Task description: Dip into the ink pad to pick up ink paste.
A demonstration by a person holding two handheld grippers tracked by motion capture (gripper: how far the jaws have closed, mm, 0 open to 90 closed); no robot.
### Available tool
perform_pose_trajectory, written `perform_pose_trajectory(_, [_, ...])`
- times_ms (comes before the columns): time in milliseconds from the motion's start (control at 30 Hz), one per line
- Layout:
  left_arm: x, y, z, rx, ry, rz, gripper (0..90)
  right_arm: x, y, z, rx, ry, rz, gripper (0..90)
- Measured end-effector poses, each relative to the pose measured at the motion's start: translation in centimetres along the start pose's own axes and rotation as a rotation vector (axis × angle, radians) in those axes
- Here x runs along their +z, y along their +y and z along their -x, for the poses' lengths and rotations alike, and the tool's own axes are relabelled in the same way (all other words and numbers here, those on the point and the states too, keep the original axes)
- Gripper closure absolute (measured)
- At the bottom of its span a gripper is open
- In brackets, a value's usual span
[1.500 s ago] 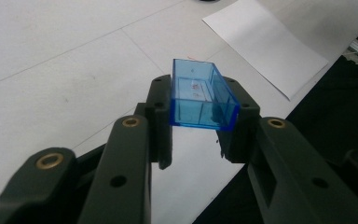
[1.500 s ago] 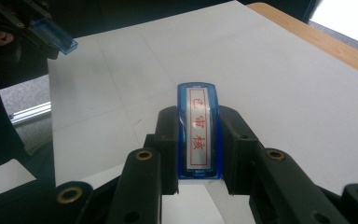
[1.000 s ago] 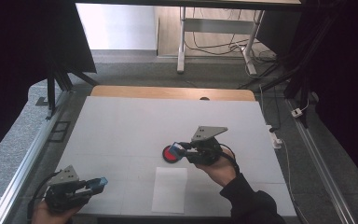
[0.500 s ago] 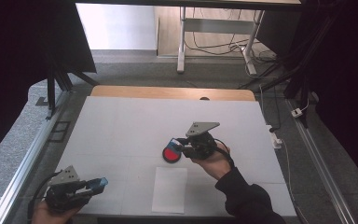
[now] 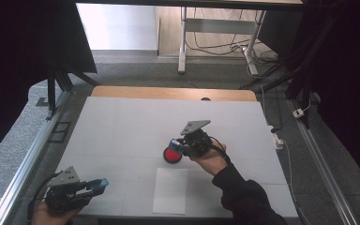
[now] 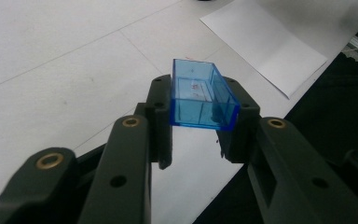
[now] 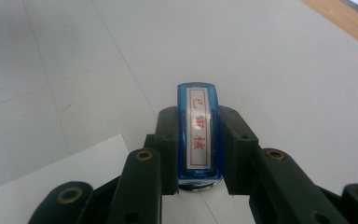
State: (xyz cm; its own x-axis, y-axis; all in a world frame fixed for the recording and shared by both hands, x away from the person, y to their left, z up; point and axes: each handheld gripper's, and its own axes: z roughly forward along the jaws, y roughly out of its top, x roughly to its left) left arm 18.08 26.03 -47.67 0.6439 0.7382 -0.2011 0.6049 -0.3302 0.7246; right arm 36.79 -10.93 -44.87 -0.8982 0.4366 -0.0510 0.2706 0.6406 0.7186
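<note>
Your right gripper (image 7: 198, 182) clamps a blue stamp (image 7: 199, 133) with a red-lettered label; your left gripper (image 6: 196, 144) grips its clear blue cap (image 6: 200, 99).

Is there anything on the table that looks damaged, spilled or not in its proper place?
Nothing stands out. The white paper sheet lies flat, the red ink pad sits beside it, and the white table shows no spill.
</note>
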Motion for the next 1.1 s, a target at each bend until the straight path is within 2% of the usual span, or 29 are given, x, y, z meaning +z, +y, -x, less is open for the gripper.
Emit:
perform_pose_trajectory(567, [0.0,0.0,0.0,0.000,0.000,0.004,67.6,2.7,-0.1,0.2,-0.002,0.011,-0.094,71.5])
perform_pose_trajectory(967, [-0.1,0.0,0.0,0.002,-0.002,0.003,67.6,3.7,-0.4,0.2,-0.014,0.021,-0.112,71.5])
perform_pose_trajectory(1100, [0.0,0.0,0.0,0.002,-0.003,0.002,67.6,3.8,-0.4,0.2,-0.004,0.022,-0.121,71.5])
